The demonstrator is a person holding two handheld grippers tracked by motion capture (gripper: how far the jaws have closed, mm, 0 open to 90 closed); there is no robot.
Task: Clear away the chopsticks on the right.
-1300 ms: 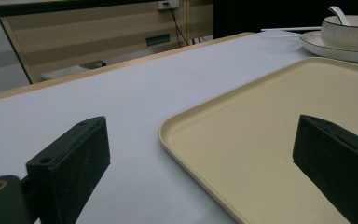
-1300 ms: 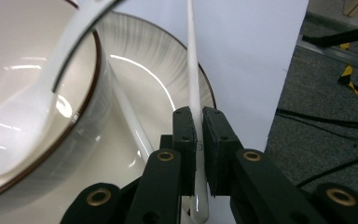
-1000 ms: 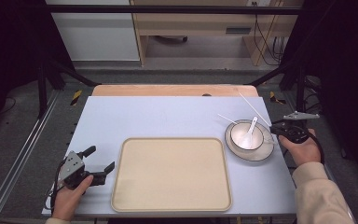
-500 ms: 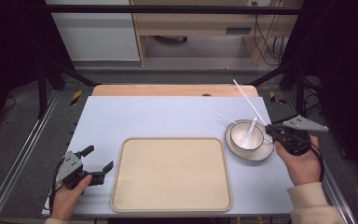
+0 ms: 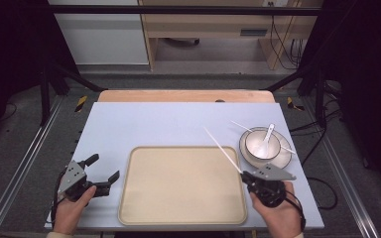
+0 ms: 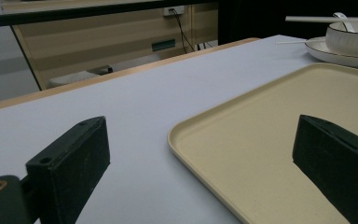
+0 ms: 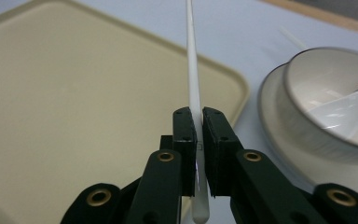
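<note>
A long white chopstick is clamped between the jaws of my right gripper, which is shut on it at the tray's right front corner; in the right gripper view the chopstick runs up and away over the tray. The beige tray lies at the table's front middle. A white bowl with a white spoon stands on a plate to the right, with another chopstick resting across it. My left gripper rests open left of the tray, its jaws wide apart around the tray's edge.
The pale blue table top has a wooden strip along its far edge. Dark frame rails run along both sides of the table, and cables trail on the floor at the right.
My right gripper has carried the chopstick from beside the bowl toward the front and left, down to the tray's right front corner. The left gripper has stayed put.
</note>
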